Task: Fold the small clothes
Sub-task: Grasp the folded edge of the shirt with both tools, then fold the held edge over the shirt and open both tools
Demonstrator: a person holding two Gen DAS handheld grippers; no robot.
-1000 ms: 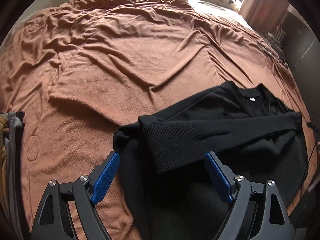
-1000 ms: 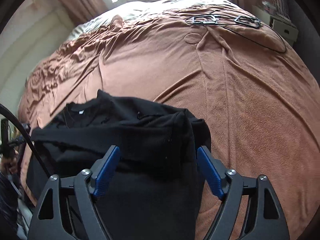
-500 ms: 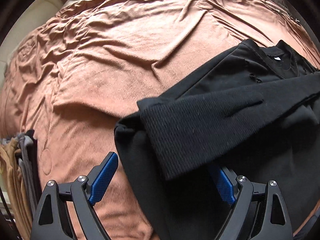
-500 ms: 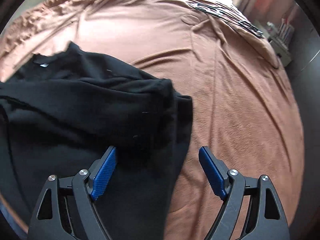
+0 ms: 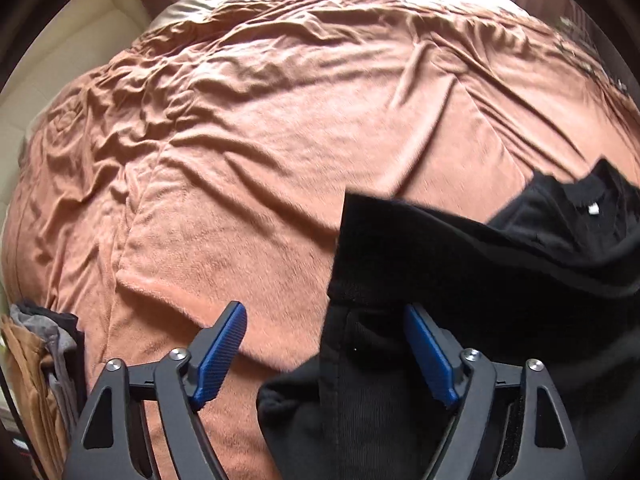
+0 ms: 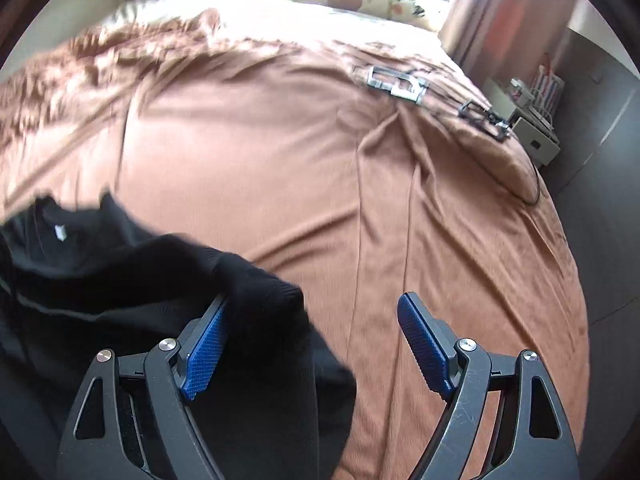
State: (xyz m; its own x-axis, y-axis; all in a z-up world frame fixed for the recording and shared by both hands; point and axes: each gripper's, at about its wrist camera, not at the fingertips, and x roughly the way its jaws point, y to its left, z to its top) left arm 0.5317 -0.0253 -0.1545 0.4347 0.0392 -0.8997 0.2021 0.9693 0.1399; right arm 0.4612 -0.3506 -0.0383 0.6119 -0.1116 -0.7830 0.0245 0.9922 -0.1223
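On the brown blanket point(image 5: 280, 152), the black sweater point(image 5: 480, 264) lies collar away.

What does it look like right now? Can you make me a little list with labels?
place: a bed with a brown blanket
clothes: a black sweater lying on the blanket, sleeves folded across it
sweater tag: small white label at the neck
left gripper: jaws open and just been closing a little, sweater edge between them, not pinched
right gripper: jaws open, over the sweater's other edge
extra clothes: a stack at the left side of the bed
other stuff: metal frames and a cable far across the blanket
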